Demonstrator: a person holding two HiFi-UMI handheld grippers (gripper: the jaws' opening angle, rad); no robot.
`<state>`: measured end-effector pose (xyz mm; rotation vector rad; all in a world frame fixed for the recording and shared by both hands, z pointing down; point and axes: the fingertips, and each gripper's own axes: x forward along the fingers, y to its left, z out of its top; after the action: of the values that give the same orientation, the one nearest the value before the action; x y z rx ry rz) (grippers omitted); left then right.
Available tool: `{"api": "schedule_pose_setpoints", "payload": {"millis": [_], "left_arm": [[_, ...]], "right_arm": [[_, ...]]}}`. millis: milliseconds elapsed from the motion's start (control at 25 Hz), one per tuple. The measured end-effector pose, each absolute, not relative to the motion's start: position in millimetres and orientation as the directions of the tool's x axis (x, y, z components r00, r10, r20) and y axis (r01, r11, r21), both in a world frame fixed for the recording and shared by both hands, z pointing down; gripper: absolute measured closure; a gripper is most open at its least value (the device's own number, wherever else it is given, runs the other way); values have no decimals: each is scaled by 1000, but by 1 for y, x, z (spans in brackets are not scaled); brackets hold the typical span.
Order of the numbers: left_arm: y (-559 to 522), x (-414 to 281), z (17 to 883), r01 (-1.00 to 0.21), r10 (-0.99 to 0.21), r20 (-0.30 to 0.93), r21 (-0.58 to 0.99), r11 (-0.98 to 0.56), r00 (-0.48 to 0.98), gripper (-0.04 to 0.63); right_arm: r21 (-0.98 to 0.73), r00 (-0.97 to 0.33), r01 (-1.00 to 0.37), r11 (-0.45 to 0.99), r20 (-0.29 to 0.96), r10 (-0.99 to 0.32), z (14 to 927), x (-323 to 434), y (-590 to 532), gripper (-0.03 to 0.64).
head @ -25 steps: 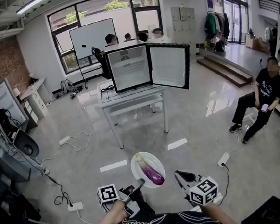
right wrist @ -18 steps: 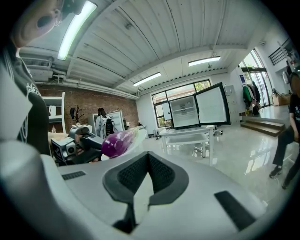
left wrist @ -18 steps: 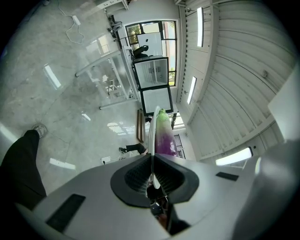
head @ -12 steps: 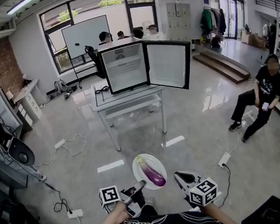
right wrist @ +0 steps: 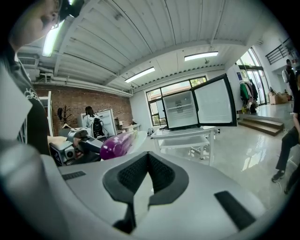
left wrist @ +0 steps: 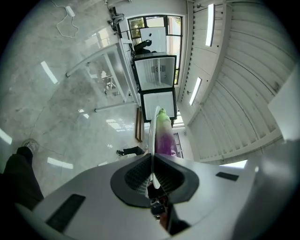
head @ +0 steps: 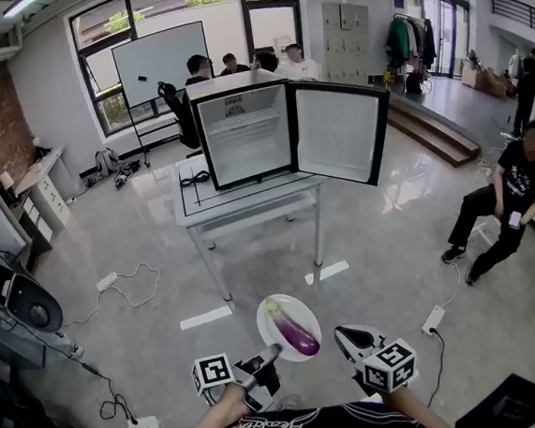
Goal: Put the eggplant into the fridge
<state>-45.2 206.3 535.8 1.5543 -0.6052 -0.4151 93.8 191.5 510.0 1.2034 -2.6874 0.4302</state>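
Closer to the fridge [head: 245, 130] now than a second ago. Looks bigger in the head view and sits more in the middle. Has the door [head: 340, 131] swung wide open already, up on the surface [head: 247, 196].

Still carrying the eggplant [head: 292, 326] on the plate [head: 268, 314], out in front and over the floor. Same spot on the plate as before: no roll, no slide. Lying flat, green end away, purple end near.

Pinching the plate rim with the left gripper [head: 273, 349], its fingers [left wrist: 136, 176] pressed on the thin white edge. Holding the whole plate from that one side.

Keeping the right gripper [head: 343, 335] just beside the plate, not touching it as far as can be seen. Fingers [right wrist: 131, 177] there pressed together on nothing.

Means the walk to the fridge is under way, but not done. Still well apart from the surface, with bare floor between. Probably more steps to go, then a lift up to a shelf inside. No need to open anything first.

Could tip the plate with only one edge held, so best to keep it level and go steady.
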Motion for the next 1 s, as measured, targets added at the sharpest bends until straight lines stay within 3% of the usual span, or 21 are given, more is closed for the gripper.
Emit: {"api": "schedule_pose_setpoints", "payload": {"millis": [520,1000], "left_arm": [[50,-118,521,-99,-632,45,994,-50,774,571],[-10,-137,516,-78,-622,11,994,-80,783,571]], "right_arm": [[-161,-637,-769,618,273,-721,492,40,34,609],[-128,-609,-790,600,287,-740,492,27,-14,609]]}}
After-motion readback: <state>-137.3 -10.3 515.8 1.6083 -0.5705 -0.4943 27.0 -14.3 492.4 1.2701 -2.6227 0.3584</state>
